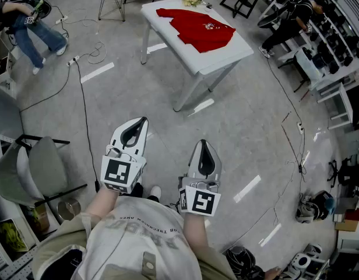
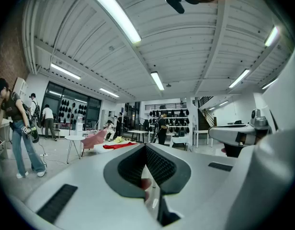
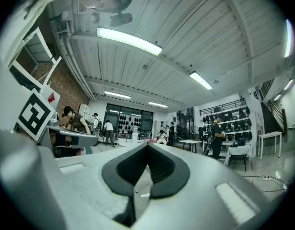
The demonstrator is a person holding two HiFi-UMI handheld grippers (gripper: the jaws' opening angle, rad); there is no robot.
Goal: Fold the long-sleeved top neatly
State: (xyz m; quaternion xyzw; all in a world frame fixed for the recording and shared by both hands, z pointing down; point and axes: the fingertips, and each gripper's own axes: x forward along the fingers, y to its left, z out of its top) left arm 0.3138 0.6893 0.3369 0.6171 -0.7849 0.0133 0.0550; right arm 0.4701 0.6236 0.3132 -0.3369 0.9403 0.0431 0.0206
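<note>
Red long-sleeved top point(image 1: 196, 29) spread flat on white table point(image 1: 223, 59).

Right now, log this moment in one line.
stage: not started | left gripper: shut, empty | right gripper: shut, empty | red top: lying on white table, untouched

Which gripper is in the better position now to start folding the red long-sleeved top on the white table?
Left, only slightly. Both the left gripper and right gripper are shut, empty and far from the white table. The left reaches further forward, and the red long-sleeved top shows ahead of its jaws.
</note>
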